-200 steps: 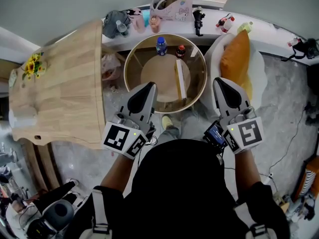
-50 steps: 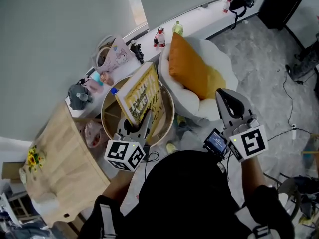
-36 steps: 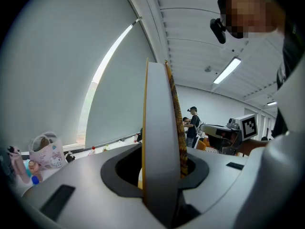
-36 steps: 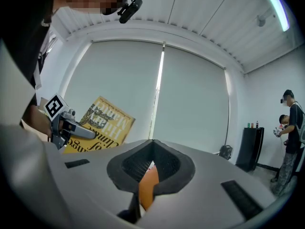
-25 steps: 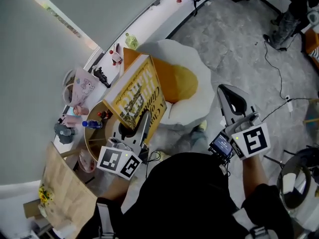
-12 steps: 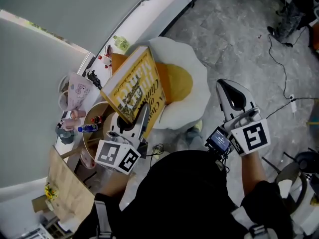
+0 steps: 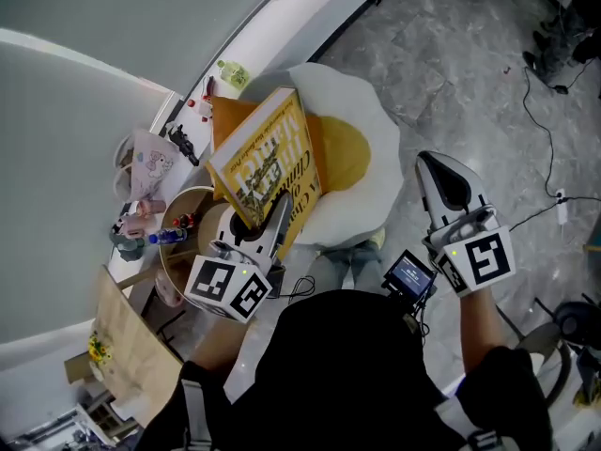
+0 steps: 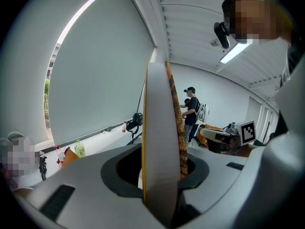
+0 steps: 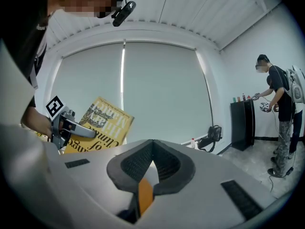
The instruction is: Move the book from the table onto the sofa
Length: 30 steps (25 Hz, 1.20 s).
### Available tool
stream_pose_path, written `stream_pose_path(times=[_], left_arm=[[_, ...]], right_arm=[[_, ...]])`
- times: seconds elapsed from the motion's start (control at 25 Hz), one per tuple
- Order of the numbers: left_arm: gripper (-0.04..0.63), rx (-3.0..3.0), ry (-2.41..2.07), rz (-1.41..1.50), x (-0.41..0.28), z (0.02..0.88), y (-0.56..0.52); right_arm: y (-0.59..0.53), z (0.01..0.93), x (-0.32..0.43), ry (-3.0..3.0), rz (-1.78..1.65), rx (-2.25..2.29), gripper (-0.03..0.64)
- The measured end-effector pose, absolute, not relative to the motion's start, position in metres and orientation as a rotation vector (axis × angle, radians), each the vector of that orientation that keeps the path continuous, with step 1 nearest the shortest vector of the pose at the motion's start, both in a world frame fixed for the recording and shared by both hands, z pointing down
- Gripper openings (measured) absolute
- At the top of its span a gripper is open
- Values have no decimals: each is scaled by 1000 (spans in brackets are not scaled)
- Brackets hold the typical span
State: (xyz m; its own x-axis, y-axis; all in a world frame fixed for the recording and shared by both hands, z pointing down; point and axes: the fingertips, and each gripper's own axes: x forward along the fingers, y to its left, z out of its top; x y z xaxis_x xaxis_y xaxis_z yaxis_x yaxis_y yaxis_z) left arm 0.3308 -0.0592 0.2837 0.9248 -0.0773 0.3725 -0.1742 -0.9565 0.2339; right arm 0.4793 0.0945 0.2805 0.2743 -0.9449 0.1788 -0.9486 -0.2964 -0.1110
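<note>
The left gripper [image 7: 279,209] is clamped on the lower edge of the yellow hardcover book [image 7: 266,163]. In the left gripper view the book stands on its edge between the two jaws, with the cover to one side and the page block to the other, so the grip looks firm. The book is in the air with its front cover turned up toward the head camera. It is above the near-left part of the white sofa [image 7: 387,172], and its far corner covers a part of the orange cushion [image 7: 349,150] at about 1 o'clock from the gripper. I judge that it is held by one edge so that it can be lowered flat on the seat. The round wooden table [image 7: 192,216], with a blue-capped bottle [image 7: 165,238] on it, lies at about 9 o'clock from the book. The right gripper [image 7: 438,172] has its jaws together and holds nothing. It is kept well apart at 3 o'clock, probably to leave the way to the sofa free.
</note>
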Motion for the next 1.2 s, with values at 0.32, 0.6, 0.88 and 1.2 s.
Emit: stream_pose_path(times=[0.32, 0.6, 0.88, 1.2], left_arm=[[152, 2734, -200, 744, 353, 381, -104], [152, 2601, -168, 861, 361, 468, -128], [152, 2508, -156, 969, 359, 577, -144], [152, 2408, -148, 1036, 366, 711, -153]], right_arm=[[71, 332, 489, -1815, 437, 2505, 12], [32, 396, 495, -1816, 524, 2454, 12], [8, 486, 488, -1792, 631, 2432, 12], [-13, 592, 483, -1779, 709, 2415, 12]])
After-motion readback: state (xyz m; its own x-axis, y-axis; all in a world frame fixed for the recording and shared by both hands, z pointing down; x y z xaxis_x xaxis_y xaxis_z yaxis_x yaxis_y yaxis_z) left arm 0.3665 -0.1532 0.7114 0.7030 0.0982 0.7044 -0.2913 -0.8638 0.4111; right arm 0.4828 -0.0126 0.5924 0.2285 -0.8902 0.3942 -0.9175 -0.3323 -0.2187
